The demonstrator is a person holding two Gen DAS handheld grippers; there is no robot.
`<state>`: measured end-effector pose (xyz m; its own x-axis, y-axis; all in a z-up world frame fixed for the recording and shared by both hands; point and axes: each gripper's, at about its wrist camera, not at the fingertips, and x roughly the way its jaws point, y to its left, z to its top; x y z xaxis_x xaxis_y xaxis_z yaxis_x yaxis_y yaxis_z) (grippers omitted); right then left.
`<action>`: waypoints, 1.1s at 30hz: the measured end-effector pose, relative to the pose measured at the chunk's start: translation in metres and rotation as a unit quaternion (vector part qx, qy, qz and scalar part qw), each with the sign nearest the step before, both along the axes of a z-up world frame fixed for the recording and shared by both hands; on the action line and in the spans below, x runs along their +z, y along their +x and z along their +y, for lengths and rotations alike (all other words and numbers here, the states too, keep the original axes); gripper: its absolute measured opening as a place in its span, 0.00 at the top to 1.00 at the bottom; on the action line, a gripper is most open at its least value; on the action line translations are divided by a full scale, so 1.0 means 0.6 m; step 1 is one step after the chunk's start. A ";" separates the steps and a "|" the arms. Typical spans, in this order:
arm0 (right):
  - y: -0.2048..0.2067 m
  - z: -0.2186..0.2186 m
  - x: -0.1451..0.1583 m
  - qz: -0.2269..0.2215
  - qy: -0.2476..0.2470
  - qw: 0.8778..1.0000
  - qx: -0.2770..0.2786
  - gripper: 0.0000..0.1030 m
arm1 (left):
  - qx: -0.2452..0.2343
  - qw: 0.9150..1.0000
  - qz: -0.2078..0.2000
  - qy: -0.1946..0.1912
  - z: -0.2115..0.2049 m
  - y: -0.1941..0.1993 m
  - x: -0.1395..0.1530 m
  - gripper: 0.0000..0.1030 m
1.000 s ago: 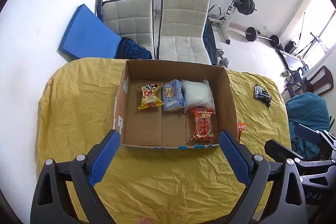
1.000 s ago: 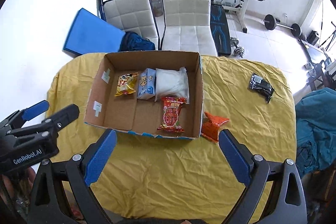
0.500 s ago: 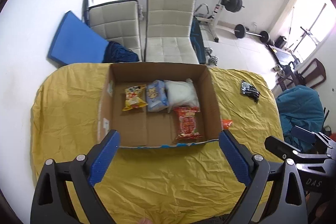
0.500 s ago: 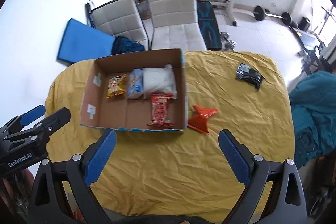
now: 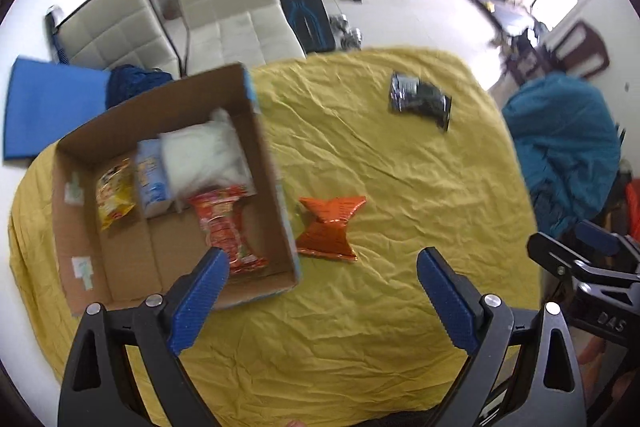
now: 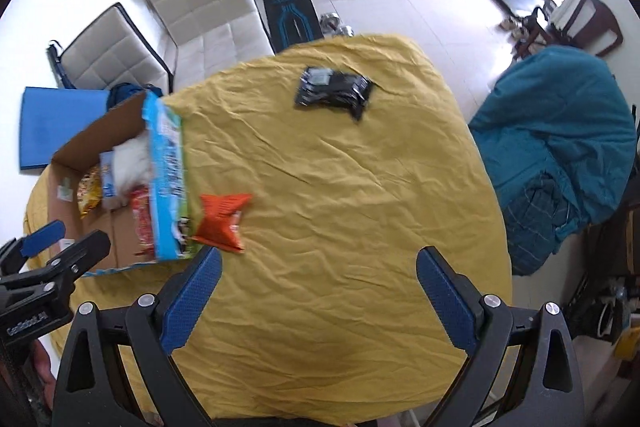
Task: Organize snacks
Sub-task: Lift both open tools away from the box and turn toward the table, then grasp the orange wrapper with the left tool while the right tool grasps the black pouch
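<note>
The cardboard box serves as the landmark on the yellow-covered bench. In the right wrist view its printed blue side wall hides most of what lies inside; only slivers of the packets show above the rim. The left wrist view looks in from higher up but is blurred: a yellow snack packet sits toward the box's left wall, a pale blue packet is just beside it, a white bag fills the far right corner, and a red packet lies along the right wall, its near end covered by a blue fingertip pad. Print on every packet is unreadable.

Just outside the box's right wall, near but not clearly touching it, an orange foil packet lies on the cloth. Well apart from the box, toward the bench's far right edge, lies a black packet.

The left hand-held gripper hovers above the box's near right corner, jaws wide and empty. The right hand-held gripper hovers over bare cloth to the box's right, likewise spread wide and holding nothing. Both handles are cut off by the frame edge.
</note>
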<state>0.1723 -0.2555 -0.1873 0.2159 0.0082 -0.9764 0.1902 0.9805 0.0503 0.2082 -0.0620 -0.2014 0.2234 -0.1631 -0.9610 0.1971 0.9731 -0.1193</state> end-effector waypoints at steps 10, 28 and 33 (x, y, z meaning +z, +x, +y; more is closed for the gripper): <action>0.048 -0.110 -0.163 0.065 -0.003 0.998 -0.006 0.03 | -0.112 0.977 0.115 0.141 -0.147 0.108 -0.190 0.22; 0.188 -0.156 -0.242 0.095 0.027 0.994 0.048 0.03 | -0.144 0.935 0.223 0.235 -0.196 0.133 -0.366 0.71; 0.289 -0.127 -0.248 0.098 0.022 0.983 0.155 0.03 | -0.089 0.958 0.212 0.169 -0.185 0.157 -0.348 0.78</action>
